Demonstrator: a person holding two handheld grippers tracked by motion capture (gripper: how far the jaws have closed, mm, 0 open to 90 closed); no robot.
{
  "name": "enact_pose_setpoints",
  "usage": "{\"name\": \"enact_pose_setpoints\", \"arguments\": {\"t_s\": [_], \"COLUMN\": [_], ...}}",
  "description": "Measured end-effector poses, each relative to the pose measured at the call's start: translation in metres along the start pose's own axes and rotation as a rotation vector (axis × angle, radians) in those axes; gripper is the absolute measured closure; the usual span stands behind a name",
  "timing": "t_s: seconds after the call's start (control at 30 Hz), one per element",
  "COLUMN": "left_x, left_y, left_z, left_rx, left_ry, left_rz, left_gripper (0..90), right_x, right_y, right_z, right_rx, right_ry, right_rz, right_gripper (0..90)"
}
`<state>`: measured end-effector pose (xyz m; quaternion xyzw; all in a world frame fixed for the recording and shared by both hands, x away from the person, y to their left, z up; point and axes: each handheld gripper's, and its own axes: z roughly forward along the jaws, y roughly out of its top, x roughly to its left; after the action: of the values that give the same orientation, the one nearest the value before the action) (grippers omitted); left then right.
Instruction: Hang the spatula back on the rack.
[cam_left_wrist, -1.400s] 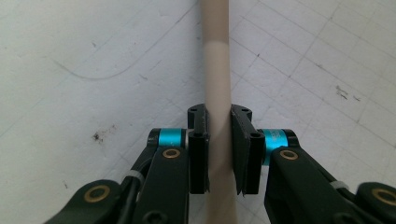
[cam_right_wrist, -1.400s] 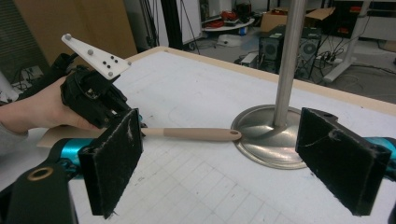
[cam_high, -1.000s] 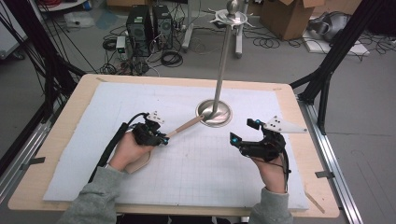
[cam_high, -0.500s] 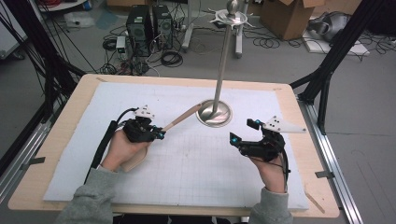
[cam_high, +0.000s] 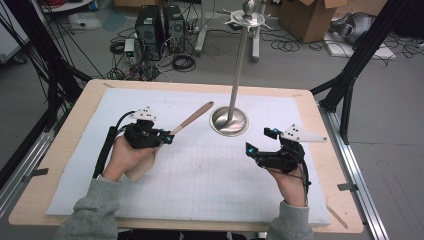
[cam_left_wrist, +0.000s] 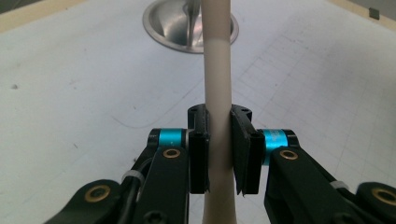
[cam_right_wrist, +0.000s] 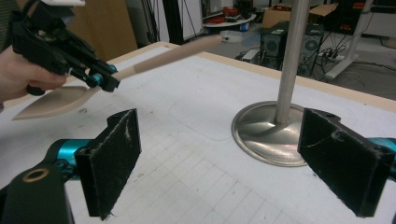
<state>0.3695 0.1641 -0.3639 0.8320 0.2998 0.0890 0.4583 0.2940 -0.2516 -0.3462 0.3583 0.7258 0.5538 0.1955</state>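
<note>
Jaws of the left gripper (cam_high: 167, 138) were clamped on the handle of a wooden spatula (cam_high: 190, 119), which hung tilted above the white mat (cam_high: 200, 180), its blade down by the left hand (cam_high: 121, 156) and its handle end up toward the metal stand (cam_high: 229, 121). Right gripper (cam_high: 256, 143) hovered empty with jaws wide apart, well right of the spatula and near the stand's base.

A lab: black frame posts (cam_high: 42, 60), computer towers (cam_high: 159, 27), floor cables (cam_high: 182, 62), cardboard boxes (cam_high: 310, 17).
</note>
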Motion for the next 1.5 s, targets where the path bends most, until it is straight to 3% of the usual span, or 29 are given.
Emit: {"name": "enact_pose_setpoints", "arguments": {"t_s": [0.33, 0.87, 1.17, 1.5], "left_x": [0.003, -0.001, -0.001, -0.002], "left_y": [0.012, 0.038, 0.055, 0.063], "left_z": [-0.019, -0.036, -0.049, -0.055], "left_rx": [-0.038, -0.065, -0.101, -0.116], "left_ry": [0.018, 0.039, 0.039, 0.039], "left_rz": [-0.010, 0.033, 0.026, 0.035], "left_gripper": [78.0, 77.9, 78.0, 78.0], "right_x": [-0.002, -0.004, -0.004, -0.003], "right_y": [-0.001, -0.002, -0.002, -0.002], "right_z": [-0.001, 0.000, 0.000, 0.001], "right_rx": [-0.001, 0.015, 0.011, 0.009], "right_ry": [0.009, 0.015, 0.017, 0.006], "right_rz": [-0.001, 0.009, 0.004, 0.006], "right_gripper": [12.5, 12.5, 12.5, 12.5]}}
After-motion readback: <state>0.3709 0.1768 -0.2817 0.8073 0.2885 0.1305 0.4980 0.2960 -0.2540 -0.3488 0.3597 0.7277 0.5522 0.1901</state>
